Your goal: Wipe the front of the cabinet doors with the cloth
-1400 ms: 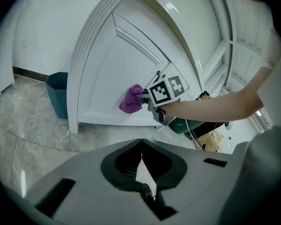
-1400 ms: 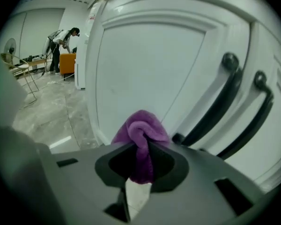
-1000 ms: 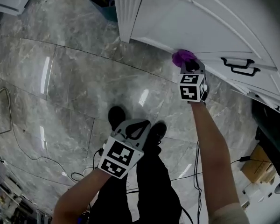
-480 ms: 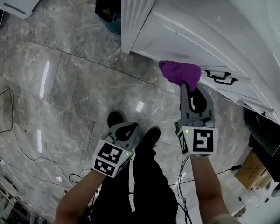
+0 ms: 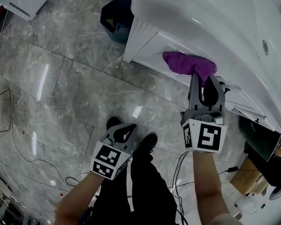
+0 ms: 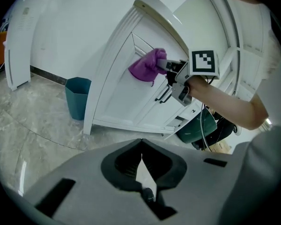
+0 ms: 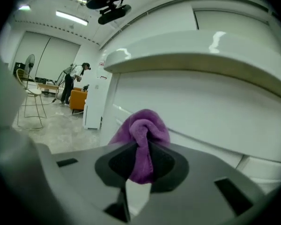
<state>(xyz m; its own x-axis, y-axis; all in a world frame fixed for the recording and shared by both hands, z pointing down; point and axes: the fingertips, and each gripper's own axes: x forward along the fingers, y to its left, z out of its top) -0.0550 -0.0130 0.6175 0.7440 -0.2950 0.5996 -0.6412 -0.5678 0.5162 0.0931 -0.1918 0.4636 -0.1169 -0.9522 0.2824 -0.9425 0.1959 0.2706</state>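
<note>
The purple cloth is pinched by a fold between the closed jaws of the right tongs, so that its bunched bulk juts beyond the tips and can be pressed against the white cabinet door. The cloth is laid on the upper part of the door front, under the overhanging top edge and up-left of the black handle. The left tongs are held low over the floor, well apart from the cabinet. Their jaws are brought together on nothing, presumably because one tool suffices for wiping.
</note>
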